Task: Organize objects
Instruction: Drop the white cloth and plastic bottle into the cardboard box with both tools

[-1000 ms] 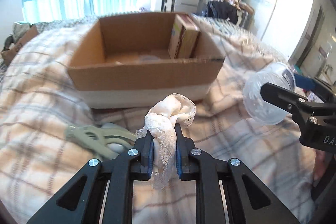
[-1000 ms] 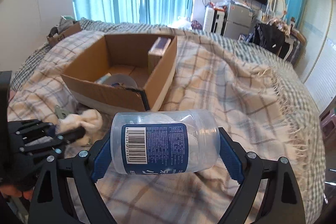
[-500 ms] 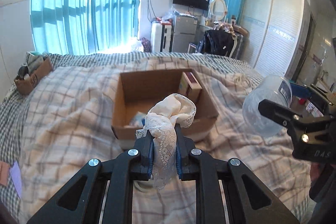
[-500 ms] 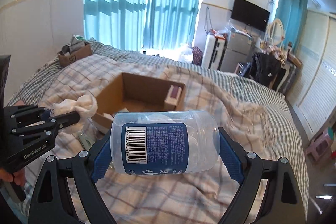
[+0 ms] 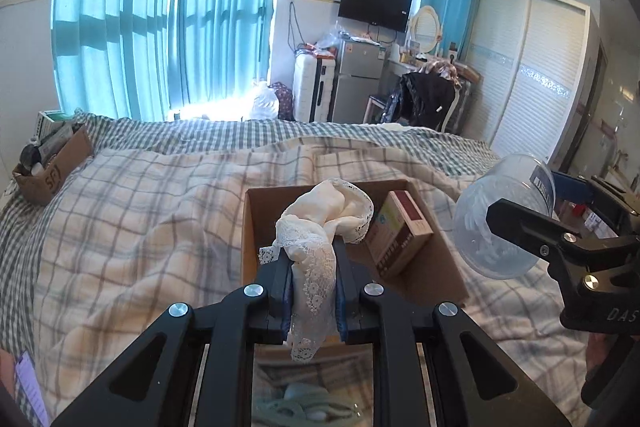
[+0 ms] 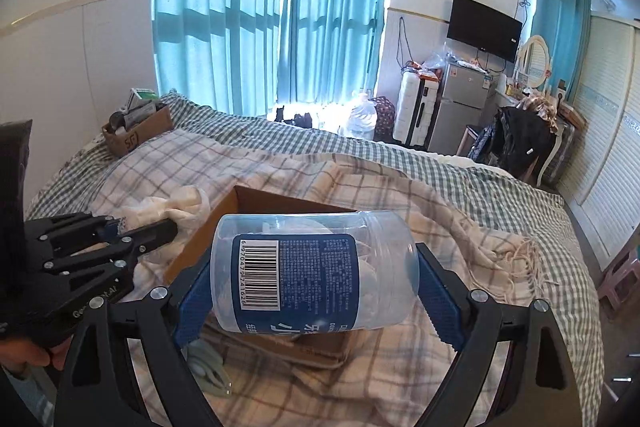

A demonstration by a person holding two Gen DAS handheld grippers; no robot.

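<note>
Above a bed covered with a plaid blanket (image 5: 132, 227), the left wrist view shows the left gripper (image 5: 313, 291) clamped tight on a bunch of cream lace cloth (image 5: 320, 223), which rises between the narrow jaws, flops over at the top and trails a lacy end below them. Behind and beneath the cloth sits an open cardboard box (image 5: 250, 227) on the blanket, and a small carton (image 5: 400, 231) leans against the box's right inner wall. At the right edge of this view the right gripper (image 5: 520, 223) holds a clear plastic jar (image 5: 500, 219) in the air, beside the box and off the bed. A pale green object (image 5: 304, 407) lies on the blanket at the bottom edge, partly hidden by the gripper frame. A second, smaller box of odds and ends (image 5: 52, 167) stands far off at the left side of the bed. From the right wrist view, the right gripper (image 6: 316, 291) is spread wide and closed on the jar (image 6: 316, 271), which lies sideways between the blue pads (image 6: 192, 307) with its barcode label facing the camera; something white shows inside it. The jar hangs over the near part of the cardboard box (image 6: 280, 203), hiding most of it. To the left, the left gripper (image 6: 160, 227) carries the cloth (image 6: 176, 203) just beside the box's left wall.
</note>
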